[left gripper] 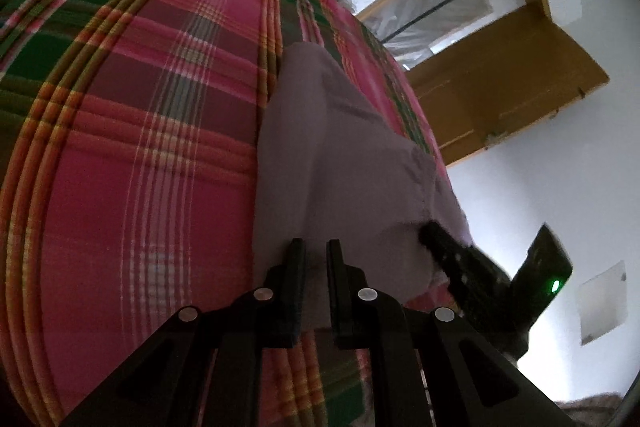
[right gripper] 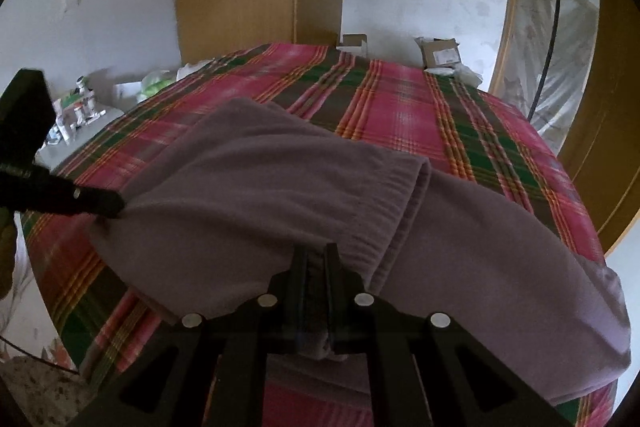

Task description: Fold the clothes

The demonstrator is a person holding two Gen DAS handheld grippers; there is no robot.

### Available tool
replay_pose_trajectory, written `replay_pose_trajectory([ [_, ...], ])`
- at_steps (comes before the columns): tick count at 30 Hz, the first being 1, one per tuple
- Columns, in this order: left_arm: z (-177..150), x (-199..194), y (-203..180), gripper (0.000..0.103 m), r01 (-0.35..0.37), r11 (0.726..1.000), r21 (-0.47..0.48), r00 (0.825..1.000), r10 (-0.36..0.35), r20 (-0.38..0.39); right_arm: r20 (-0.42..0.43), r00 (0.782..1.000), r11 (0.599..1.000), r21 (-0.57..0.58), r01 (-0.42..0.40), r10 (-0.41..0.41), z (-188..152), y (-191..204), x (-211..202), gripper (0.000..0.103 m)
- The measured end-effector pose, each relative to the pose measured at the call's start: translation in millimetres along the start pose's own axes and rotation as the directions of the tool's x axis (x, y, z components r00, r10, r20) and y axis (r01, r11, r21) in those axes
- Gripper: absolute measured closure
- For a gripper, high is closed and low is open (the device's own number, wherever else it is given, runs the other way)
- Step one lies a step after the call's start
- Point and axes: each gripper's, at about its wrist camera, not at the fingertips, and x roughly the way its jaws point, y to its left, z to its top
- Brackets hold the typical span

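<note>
A plaid bedspread (right gripper: 400,107) covers the bed. On it lies a mauve garment (right gripper: 260,187), partly folded, its ribbed hem (right gripper: 412,203) turned over. The right gripper (right gripper: 316,259) is clenched on the near edge; the left gripper (left gripper: 316,255) pinches another edge, cloth between its fingers.

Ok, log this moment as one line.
task: fold clothes | left gripper: shut on garment edge | right gripper: shut on garment edge | garment: purple, partly folded, on plaid bedspread
</note>
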Motion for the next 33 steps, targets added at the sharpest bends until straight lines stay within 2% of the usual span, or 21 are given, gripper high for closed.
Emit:
replay_pose_trajectory([
  [6,-9,0,1,0.093,-0.009,1.000,0.007,0.999,0.009,-0.032,0.012,1.000,1.000,-0.003,0.020,-0.020,-7,4,-3,0.096],
  [14,-18,0,2,0.093,0.025,1.000,0.009,0.998,-0.025,-0.060,0.026,0.999,0.999,0.019,0.039,-0.040,-6,12,-12,0.095],
  [18,-23,0,-3,0.093,0.039,0.998,0.054,0.994,-0.033,-0.103,0.059,0.998,1.000,0.008,-0.002,0.002,-2,26,-19,0.095],
  [20,-22,-1,-1,0.093,0.065,0.997,0.047,0.990,-0.058,-0.127,0.069,0.997,0.999,0.001,-0.038,0.038,-1,34,-20,0.094],
  [22,-17,-3,4,0.092,0.084,0.996,0.014,0.991,-0.082,-0.110,0.076,0.994,0.997,-0.009,-0.083,0.083,-1,42,-20,0.094],
  [24,-10,-6,9,0.091,0.079,0.997,-0.013,0.993,-0.080,-0.086,0.074,0.987,0.990,-0.036,-0.138,0.141,0,53,-19,0.085],
  [25,-5,-7,11,0.085,0.074,0.997,-0.022,0.995,-0.076,-0.071,0.067,0.984,0.984,-0.065,-0.163,0.168,1,62,-18,0.078],
  [27,9,-7,15,0.077,0.074,0.997,-0.033,0.996,-0.075,-0.049,0.054,0.977,0.973,-0.120,-0.199,0.206,1,81,-14,0.073],
  [33,38,4,25,0.076,0.048,0.994,-0.101,0.998,-0.052,-0.036,-0.002,0.958,0.931,-0.237,-0.278,0.286,-2,130,2,0.051],
])
